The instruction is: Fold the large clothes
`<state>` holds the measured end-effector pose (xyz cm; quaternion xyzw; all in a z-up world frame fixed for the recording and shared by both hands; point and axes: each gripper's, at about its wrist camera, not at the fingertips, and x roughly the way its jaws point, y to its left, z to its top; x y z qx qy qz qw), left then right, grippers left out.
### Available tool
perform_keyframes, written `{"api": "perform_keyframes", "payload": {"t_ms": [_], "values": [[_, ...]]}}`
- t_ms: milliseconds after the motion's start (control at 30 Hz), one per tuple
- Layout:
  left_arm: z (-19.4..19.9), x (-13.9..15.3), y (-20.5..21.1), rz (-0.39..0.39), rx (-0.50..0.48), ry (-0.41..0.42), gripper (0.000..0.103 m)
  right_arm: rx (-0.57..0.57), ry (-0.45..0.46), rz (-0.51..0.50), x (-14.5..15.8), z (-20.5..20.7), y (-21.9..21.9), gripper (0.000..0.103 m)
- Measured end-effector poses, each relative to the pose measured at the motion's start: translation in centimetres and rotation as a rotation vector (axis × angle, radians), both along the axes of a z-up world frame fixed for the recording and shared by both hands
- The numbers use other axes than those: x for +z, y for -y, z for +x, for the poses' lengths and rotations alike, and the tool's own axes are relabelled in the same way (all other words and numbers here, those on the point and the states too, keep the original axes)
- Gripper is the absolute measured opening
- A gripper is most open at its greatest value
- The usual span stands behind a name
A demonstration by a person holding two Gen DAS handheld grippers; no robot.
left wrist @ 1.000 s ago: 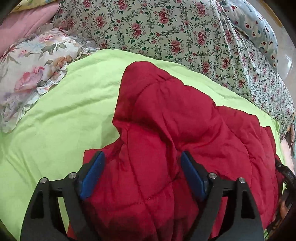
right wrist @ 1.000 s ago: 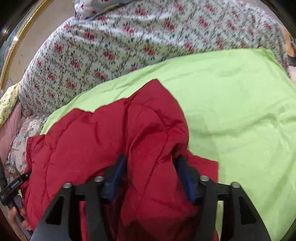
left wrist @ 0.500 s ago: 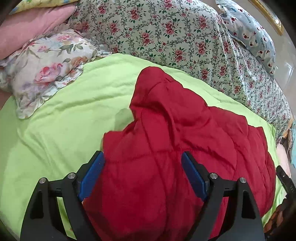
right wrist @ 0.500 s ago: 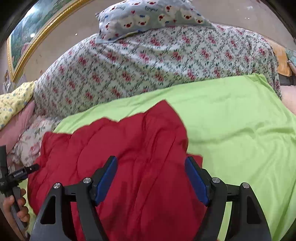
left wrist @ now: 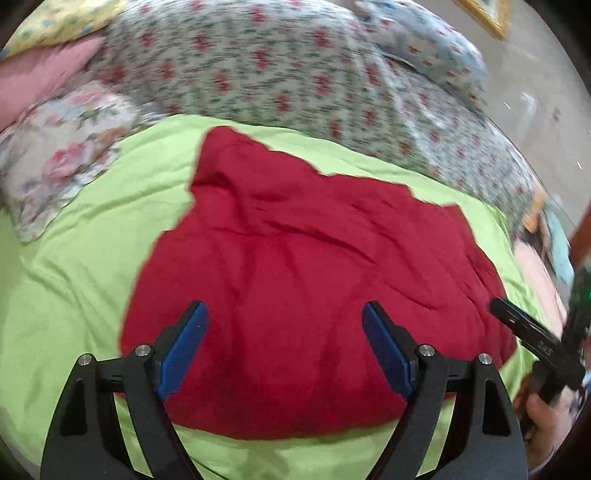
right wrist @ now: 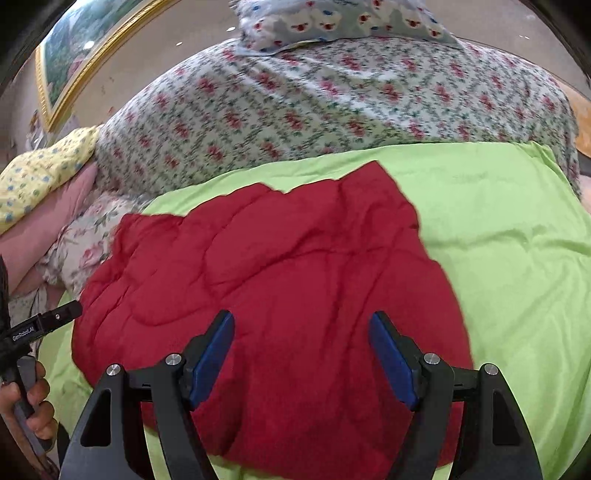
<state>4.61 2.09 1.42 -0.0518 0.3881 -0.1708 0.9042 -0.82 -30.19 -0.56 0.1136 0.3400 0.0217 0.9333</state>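
A red quilted jacket (left wrist: 314,277) lies folded in a flat bundle on the lime-green sheet (left wrist: 74,277). My left gripper (left wrist: 284,310) hovers over its near edge, open, and its blue pads touch no cloth. In the right wrist view the same jacket (right wrist: 277,277) spreads below my right gripper (right wrist: 301,321), which is also open and holds nothing. Each gripper shows at the edge of the other's view: the right gripper (left wrist: 535,339) and the left gripper (right wrist: 44,325), each held in a person's hand.
A bulky floral quilt (right wrist: 295,103) is piled behind the sheet. A rose-print pillow (left wrist: 62,158) and a pink pillow (left wrist: 44,74) lie at the far left. A bear-print pillow (right wrist: 332,18) tops the quilt. Bare green sheet (right wrist: 517,240) lies right of the jacket.
Both grippers have drawn back and risen off the jacket. The raised fold that stood between the jaws has dropped flat. The right jaws have widened.
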Motion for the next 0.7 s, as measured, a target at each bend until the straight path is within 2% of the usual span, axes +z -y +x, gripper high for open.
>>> {"api": "perform_keyframes", "payload": {"t_ms": [167,433,567,700], "values": [[-1.8,0.3,3.6,0.08,-0.086,0.038,0.086,0.101,-0.011,-0.024,-0.3,0.1,-2.3,0.079],[-2.2,-1.6,6.3,0.201,-0.098,0.034,0.086,0.163,-0.01,-0.152,-1.0,0.2,-4.9,0.087],[-1.6,-2.6,6.4,0.209,-0.085,0.021,0.089,0.185,-0.005,-0.231,-1.2,0.0,-6.1,0.088],[-0.9,-3.7,6.1,0.19,-0.068,0.0,0.096,0.193,-0.008,-0.239,-1.4,0.0,-6.2,0.088]]}}
